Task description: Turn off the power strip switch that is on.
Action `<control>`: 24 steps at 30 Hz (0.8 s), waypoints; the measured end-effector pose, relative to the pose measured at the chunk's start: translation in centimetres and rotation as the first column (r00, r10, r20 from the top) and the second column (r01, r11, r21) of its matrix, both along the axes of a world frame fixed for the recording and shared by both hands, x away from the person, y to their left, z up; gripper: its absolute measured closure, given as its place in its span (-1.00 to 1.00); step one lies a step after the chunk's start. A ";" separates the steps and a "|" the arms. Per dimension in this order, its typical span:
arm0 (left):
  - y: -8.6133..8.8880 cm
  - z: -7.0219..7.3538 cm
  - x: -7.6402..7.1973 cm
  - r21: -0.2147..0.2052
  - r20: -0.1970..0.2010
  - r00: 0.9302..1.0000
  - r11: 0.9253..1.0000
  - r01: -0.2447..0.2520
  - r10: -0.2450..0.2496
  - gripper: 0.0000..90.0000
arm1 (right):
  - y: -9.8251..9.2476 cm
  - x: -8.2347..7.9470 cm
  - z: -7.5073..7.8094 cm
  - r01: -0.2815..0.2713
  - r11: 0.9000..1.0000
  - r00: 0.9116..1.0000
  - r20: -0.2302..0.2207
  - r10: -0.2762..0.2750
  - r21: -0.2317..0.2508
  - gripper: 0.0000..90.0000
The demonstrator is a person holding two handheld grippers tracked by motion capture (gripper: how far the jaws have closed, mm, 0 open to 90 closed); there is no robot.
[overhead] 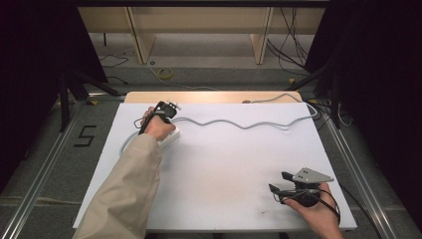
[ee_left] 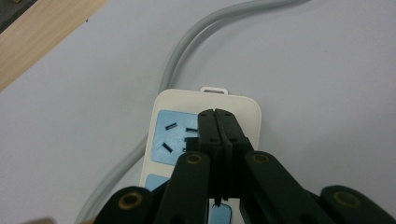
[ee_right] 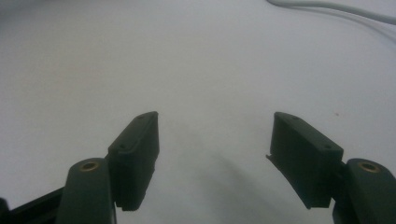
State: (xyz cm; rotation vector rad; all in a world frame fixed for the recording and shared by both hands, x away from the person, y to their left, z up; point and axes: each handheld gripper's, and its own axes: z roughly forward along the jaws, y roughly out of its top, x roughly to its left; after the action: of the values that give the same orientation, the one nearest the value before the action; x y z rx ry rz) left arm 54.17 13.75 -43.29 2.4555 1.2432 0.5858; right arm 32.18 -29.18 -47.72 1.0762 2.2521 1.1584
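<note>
A white power strip (ee_left: 205,100) with blue socket faces (ee_left: 170,135) lies on the white board at its far left (overhead: 171,135). Its grey cable (overhead: 239,123) snakes across the board to the far right corner. My left gripper (ee_left: 216,114) is shut, jaws pressed together with nothing between them. Its tips hover over the strip's end socket, and whether they touch it I cannot tell. In the high view the left gripper (overhead: 164,112) stands above the strip in a hand with a beige sleeve. My right gripper (overhead: 278,182) rests open and holds nothing near the board's front right (ee_right: 215,135).
The white board (overhead: 224,164) sits on a wooden table whose edge (overhead: 209,96) shows at the back. The cable (ee_right: 327,7) passes far ahead of the right gripper. Dark curtains, floor rails and loose wires surround the table.
</note>
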 end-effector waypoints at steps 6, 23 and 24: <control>-0.1 -0.3 0.1 -0.003 -0.012 1.000 1.000 0.001 -0.001 0.99 | 0.0 0.0 0.0 0.000 1.000 1.000 0.001 0.000 -0.003 -0.25; -0.2 -0.5 0.2 0.004 -0.035 0.999 1.000 0.002 -0.002 0.99 | 0.0 0.0 0.0 -0.001 1.000 1.000 -0.001 0.001 -0.004 -0.25; -0.2 -0.6 0.2 0.003 -0.037 0.999 1.000 0.001 -0.001 0.99 | 0.0 0.0 0.0 0.000 1.000 1.000 -0.001 0.000 -0.004 -0.25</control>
State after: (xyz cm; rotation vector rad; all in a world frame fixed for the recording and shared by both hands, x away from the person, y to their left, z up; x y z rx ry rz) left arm 54.39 13.53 -43.85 2.4799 1.2558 0.5439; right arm 32.17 -29.19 -47.72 1.0756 2.2539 1.1534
